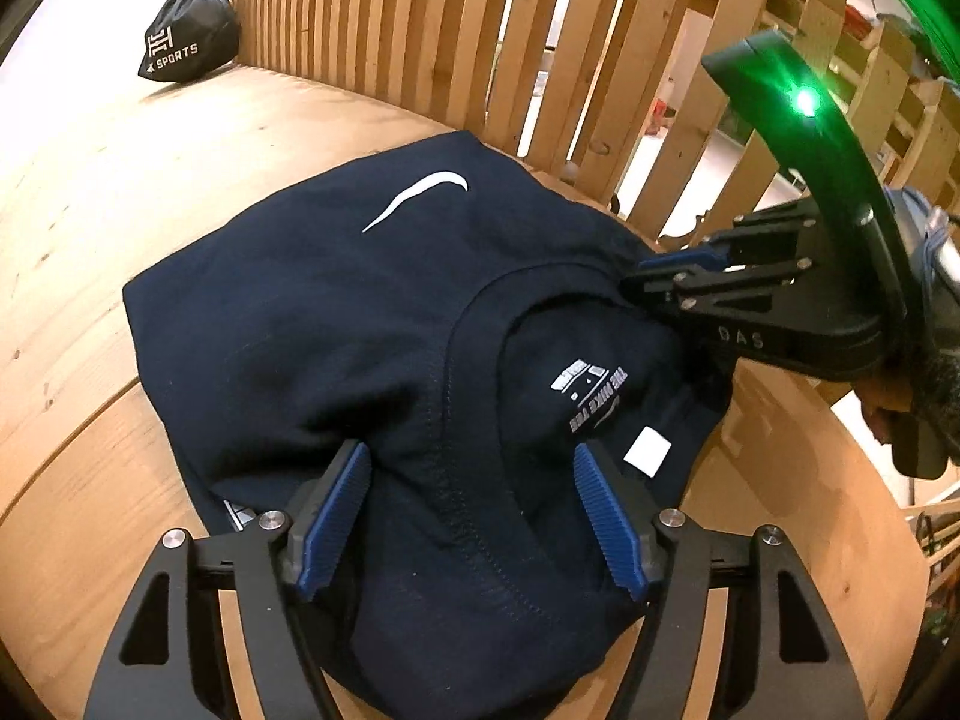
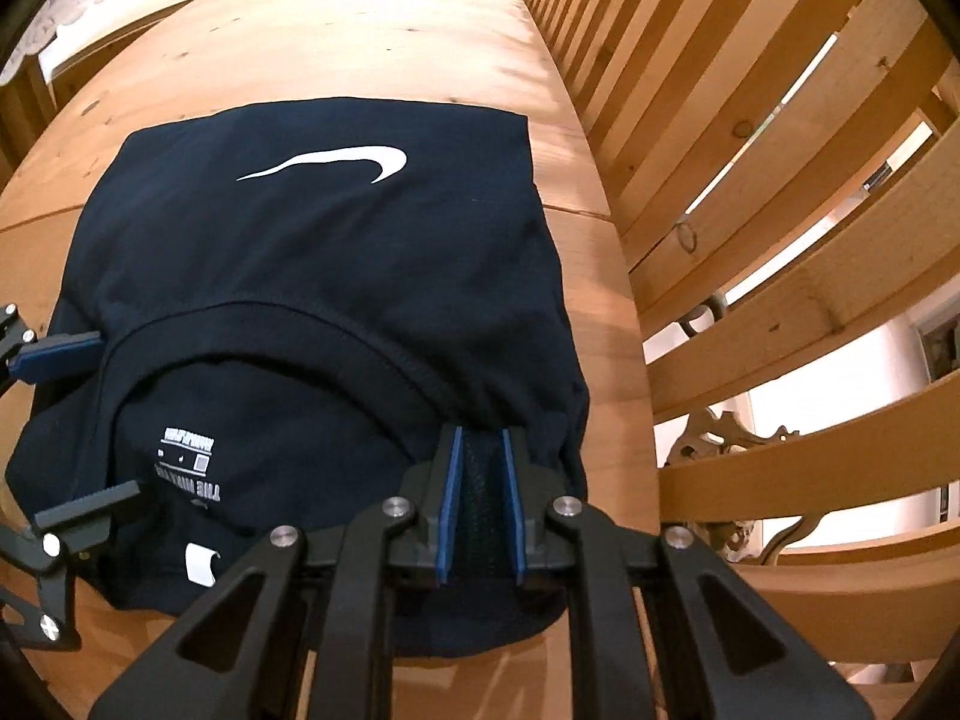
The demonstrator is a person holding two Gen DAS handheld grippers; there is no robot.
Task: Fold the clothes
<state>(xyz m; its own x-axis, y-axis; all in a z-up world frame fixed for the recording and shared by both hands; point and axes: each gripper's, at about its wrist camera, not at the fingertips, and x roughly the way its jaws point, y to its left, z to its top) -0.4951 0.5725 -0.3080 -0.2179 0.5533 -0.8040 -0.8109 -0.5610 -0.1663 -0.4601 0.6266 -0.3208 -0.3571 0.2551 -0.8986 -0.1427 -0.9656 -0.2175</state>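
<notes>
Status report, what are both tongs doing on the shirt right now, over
Left tongs open over the collar. Right tongs shut on navy shirt shoulder. Black bag far off, nothing blocking.

Left gripper (image 1: 474,516): black linkage frame, silver screws, 2 ribbed blue pads. Right gripper (image 2: 483,480): identical; body lettered "DAS".

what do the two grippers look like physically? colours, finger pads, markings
Both match: black linkage arms with triangular cut-outs and silver pivot bolts. The left gripper has ribbed blue finger pads on dark grey holders. The right gripper has the same blue pads; the left view shows its black curved housing with a lit green LED and pale "DAS" lettering. No cables visible.
</notes>
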